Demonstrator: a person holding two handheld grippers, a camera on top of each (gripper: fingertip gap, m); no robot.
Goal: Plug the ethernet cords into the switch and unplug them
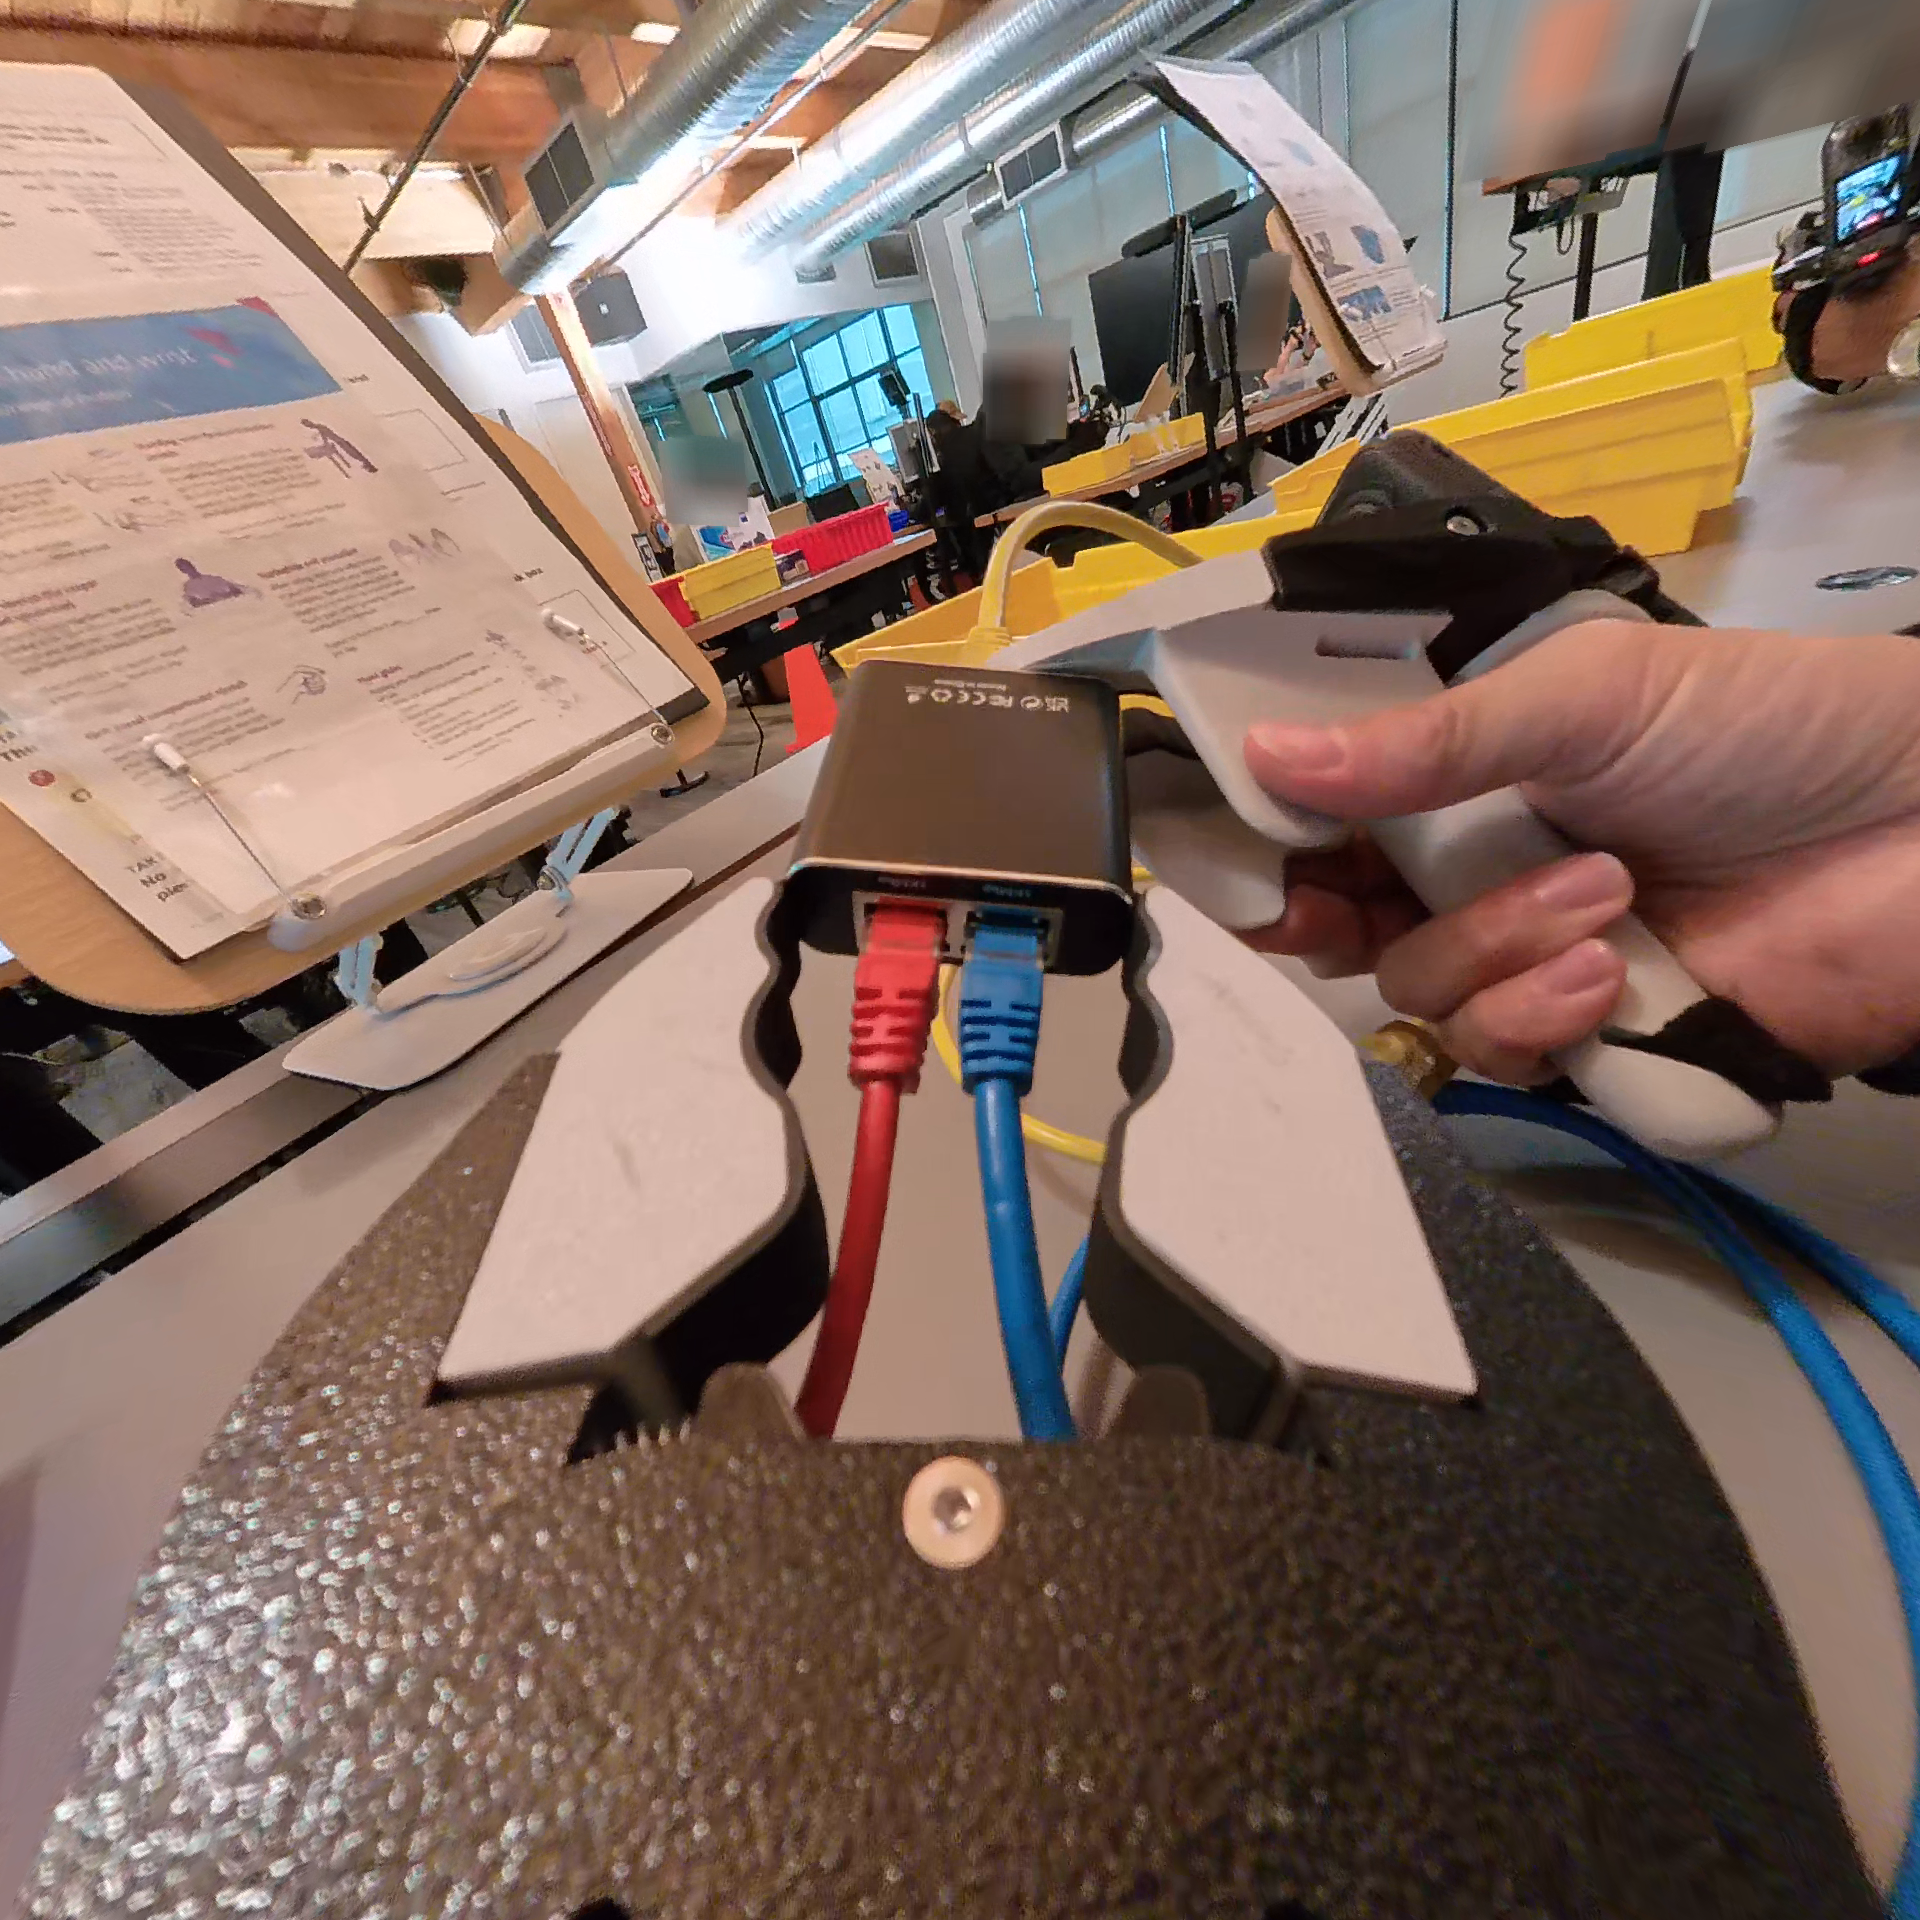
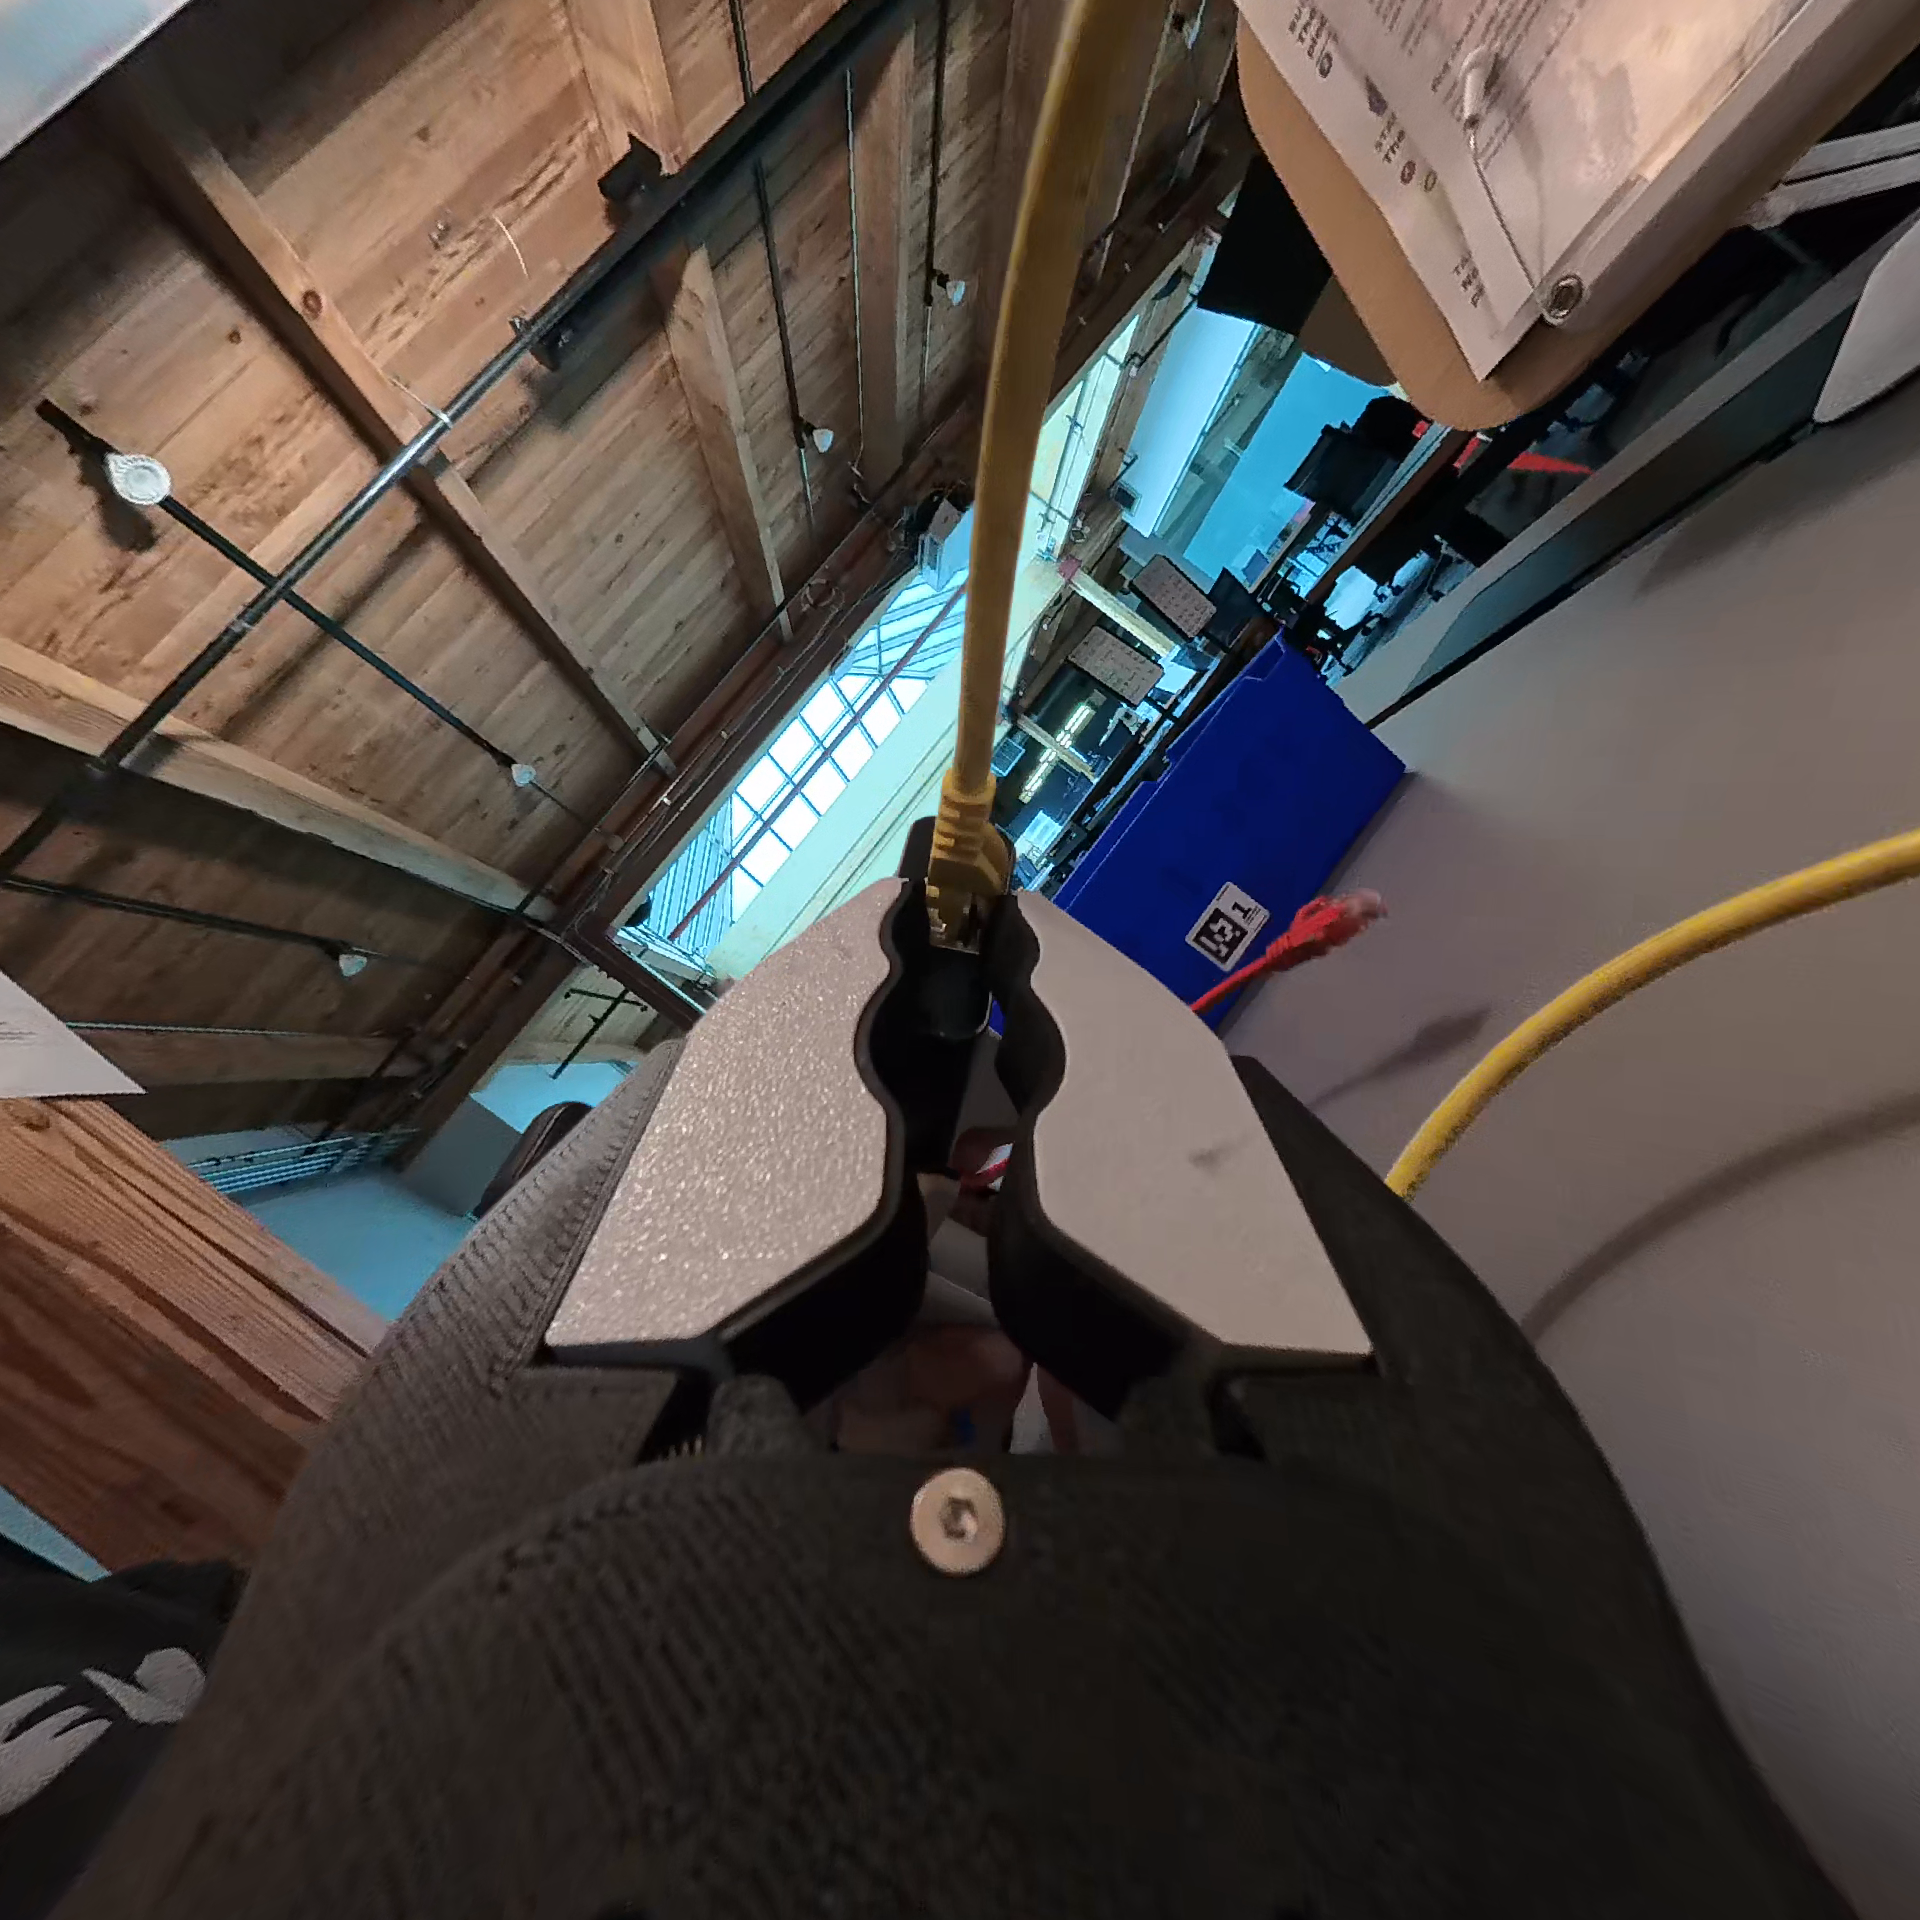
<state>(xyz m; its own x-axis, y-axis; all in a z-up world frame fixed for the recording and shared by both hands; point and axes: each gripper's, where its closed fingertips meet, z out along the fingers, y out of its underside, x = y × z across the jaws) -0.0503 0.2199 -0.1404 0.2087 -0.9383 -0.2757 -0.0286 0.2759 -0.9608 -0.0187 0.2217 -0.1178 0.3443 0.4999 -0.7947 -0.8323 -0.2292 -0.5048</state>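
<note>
Tongs (image 1: 951, 935) clamp switch (image 1: 966, 790) — cords plugged.

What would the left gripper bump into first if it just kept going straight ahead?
The left gripper is already clamped on the black switch, so nothing lies between. Pushed on, switch and gripper would probably meet the right gripper at the switch's far end, though depth is unclear.

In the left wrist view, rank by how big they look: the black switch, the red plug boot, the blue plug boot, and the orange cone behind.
1. black switch
2. red plug boot and blue plug boot: alike, no ranking.
3. orange cone, though it stands much farther off, so its real size is unsure.
</note>
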